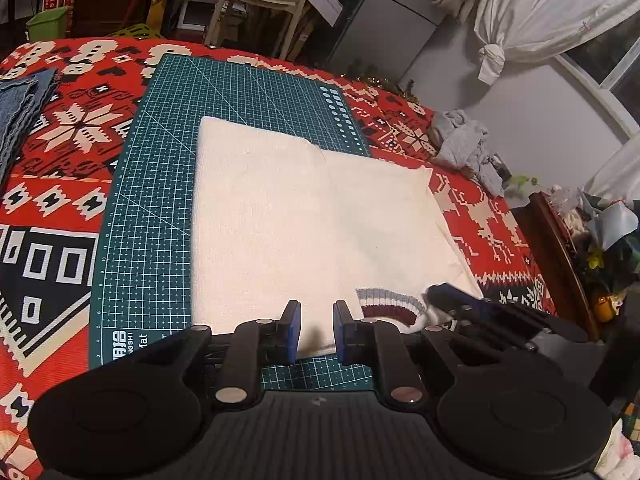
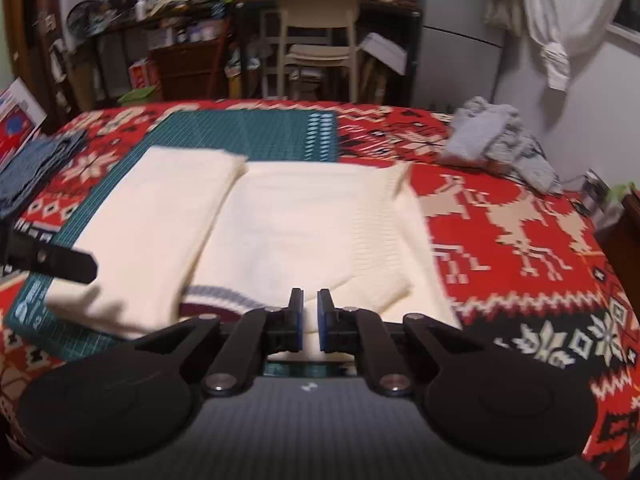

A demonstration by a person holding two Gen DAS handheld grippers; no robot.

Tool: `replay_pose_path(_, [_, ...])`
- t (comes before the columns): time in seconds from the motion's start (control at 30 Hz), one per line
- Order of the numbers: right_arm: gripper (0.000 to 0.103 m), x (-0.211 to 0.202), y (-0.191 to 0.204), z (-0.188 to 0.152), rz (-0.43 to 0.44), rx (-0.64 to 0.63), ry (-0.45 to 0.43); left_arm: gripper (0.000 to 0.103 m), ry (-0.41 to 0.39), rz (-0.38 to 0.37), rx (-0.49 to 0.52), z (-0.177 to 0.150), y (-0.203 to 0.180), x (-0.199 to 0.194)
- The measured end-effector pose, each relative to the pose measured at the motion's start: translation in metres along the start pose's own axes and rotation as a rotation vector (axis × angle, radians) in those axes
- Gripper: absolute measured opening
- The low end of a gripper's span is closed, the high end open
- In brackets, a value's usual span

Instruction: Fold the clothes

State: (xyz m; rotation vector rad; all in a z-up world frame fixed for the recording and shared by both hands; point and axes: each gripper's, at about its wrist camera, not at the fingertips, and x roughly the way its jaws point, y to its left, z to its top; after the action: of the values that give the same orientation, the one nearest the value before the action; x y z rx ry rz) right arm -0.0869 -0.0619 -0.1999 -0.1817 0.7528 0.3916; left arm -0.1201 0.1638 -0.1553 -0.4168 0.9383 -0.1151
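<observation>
Left of the left gripper (image 1: 317, 330) lies the green cutting mat (image 1: 160, 184); its jaws stand slightly apart over the near edge of the folded cream sweater (image 1: 304, 220), which stretches ahead. To its right, the right gripper (image 2: 310, 326), jaws narrowly parted, hovers by the striped cuff (image 2: 216, 300), gripping nothing visible.

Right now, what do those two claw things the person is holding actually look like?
Both look alike. The left claw and right claw are matte black plastic, each with two flat fingers faced with blue pads. Black linkage bars with silver pivot pins lead back to two round black discs and a ribbed dark body. No cables, hands or sleeves show.
</observation>
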Motion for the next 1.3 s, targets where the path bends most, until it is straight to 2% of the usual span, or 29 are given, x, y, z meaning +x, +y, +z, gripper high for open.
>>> replay_pose_path(0.07, [0.008,0.005,0.004,-0.004,0.009,-0.001,0.021,0.015,0.002,-0.006,-0.004,-0.001,0.001,-0.001])
replay_pose_path(0.37, [0.008,-0.016,0.007,-0.003,0.035,-0.028,0.006,0.015,0.005,-0.023,-0.026,-0.002,0.006,0.002])
replay_pose_path(0.47, [0.008,-0.021,0.014,0.005,0.085,-0.033,-0.015,0.015,0.007,-0.03,-0.037,-0.002,0.009,0.003])
replay_pose_path(0.6, [0.008,-0.017,0.033,0.008,0.15,-0.048,-0.002,0.014,0.005,-0.029,-0.056,-0.002,0.014,0.003])
replay_pose_path(0.77, [0.018,-0.013,0.052,0.008,0.194,-0.064,-0.002,0.014,0.005,-0.037,-0.088,-0.002,0.021,0.003])
replay_pose_path(0.83, [0.018,-0.009,0.056,0.01,0.199,-0.062,0.0,0.014,0.012,-0.039,-0.086,-0.002,0.021,0.005])
replay_pose_path(0.9, [0.009,-0.003,0.057,0.011,0.188,-0.055,0.009,0.014,0.014,-0.032,-0.077,-0.002,0.02,0.006])
replay_pose_path(0.93, [0.001,-0.001,0.057,0.01,0.182,-0.05,0.013,0.014,0.013,-0.028,-0.072,-0.003,0.019,0.006])
replay_pose_path(1.03, [0.0,0.006,0.051,0.006,0.155,-0.031,0.034,0.014,0.019,-0.02,-0.07,-0.004,0.02,0.008])
replay_pose_path(1.13, [0.0,0.01,0.039,0.0,0.17,0.013,0.074,0.014,0.023,-0.019,-0.078,-0.004,0.023,0.009])
replay_pose_path(1.3, [0.004,-0.003,0.031,0.006,0.201,0.064,0.037,0.014,0.017,-0.036,-0.097,-0.003,0.027,0.007])
